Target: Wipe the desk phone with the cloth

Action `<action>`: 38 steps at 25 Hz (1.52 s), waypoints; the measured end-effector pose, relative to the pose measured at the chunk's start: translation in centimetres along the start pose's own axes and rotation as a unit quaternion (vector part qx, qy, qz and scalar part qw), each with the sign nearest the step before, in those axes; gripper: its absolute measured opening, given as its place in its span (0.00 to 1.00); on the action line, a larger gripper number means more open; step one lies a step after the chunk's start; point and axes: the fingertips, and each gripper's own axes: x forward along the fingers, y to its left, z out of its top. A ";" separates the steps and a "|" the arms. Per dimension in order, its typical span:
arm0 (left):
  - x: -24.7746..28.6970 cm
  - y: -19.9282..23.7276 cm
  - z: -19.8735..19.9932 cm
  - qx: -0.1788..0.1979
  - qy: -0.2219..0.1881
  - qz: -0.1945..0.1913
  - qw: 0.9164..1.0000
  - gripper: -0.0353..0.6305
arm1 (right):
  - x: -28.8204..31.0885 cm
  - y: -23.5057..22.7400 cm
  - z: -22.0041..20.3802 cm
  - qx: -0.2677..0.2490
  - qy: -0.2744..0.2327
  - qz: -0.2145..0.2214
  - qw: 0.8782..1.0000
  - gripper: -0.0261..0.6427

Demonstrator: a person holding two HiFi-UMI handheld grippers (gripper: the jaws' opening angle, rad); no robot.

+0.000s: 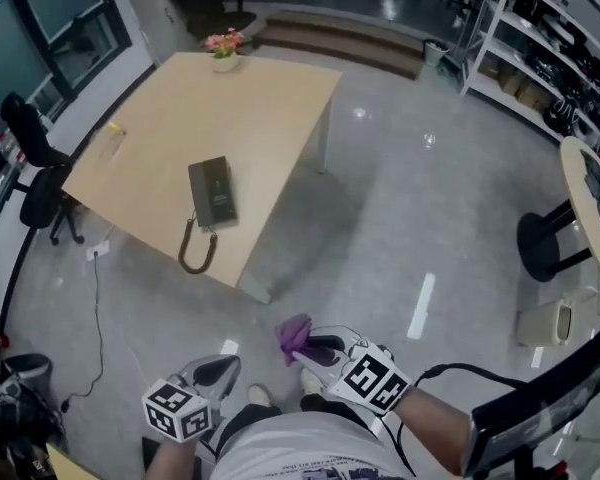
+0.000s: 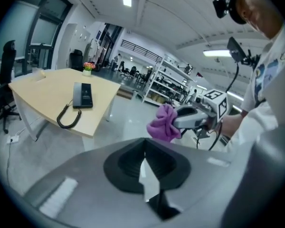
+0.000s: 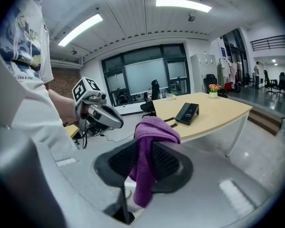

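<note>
A black desk phone (image 1: 212, 191) with a coiled cord lies near the front edge of a light wooden table (image 1: 250, 98); the phone (image 2: 81, 95) also shows in the left gripper view and, small, as the phone (image 3: 187, 112) in the right gripper view. My right gripper (image 1: 302, 346) is shut on a purple cloth (image 1: 293, 335), which hangs bunched between its jaws (image 3: 147, 160). My left gripper (image 1: 220, 371) is shut with nothing between its jaws. Both grippers are held low, close to my body, well short of the table. The cloth (image 2: 164, 123) shows beyond the left jaws.
A small pot of pink flowers (image 1: 224, 48) stands at the table's far edge. A black office chair (image 1: 35, 158) is left of the table. Shelving (image 1: 550, 38) lines the right wall. A round table (image 1: 592, 203) and a white bin (image 1: 550, 320) stand at right. The floor is glossy grey.
</note>
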 end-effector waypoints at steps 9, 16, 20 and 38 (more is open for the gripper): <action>-3.1 -6.1 -0.6 0.047 -0.028 -0.036 0.998 0.06 | -2.4 5.7 -0.9 -0.018 -0.008 -0.022 1.000 0.17; -10.0 -6.4 -7.3 0.014 -0.047 -0.024 0.999 0.06 | -2.3 12.9 -0.8 -0.044 -0.009 -0.033 0.998 0.17; -13.1 -5.9 -11.4 -0.003 -0.043 -0.017 0.999 0.06 | -1.8 17.3 -1.2 -0.059 -0.007 -0.043 0.997 0.17; -16.5 -7.3 -15.5 0.015 -0.045 -0.034 0.998 0.06 | -1.7 24.5 -2.0 -0.078 0.016 -0.044 0.996 0.17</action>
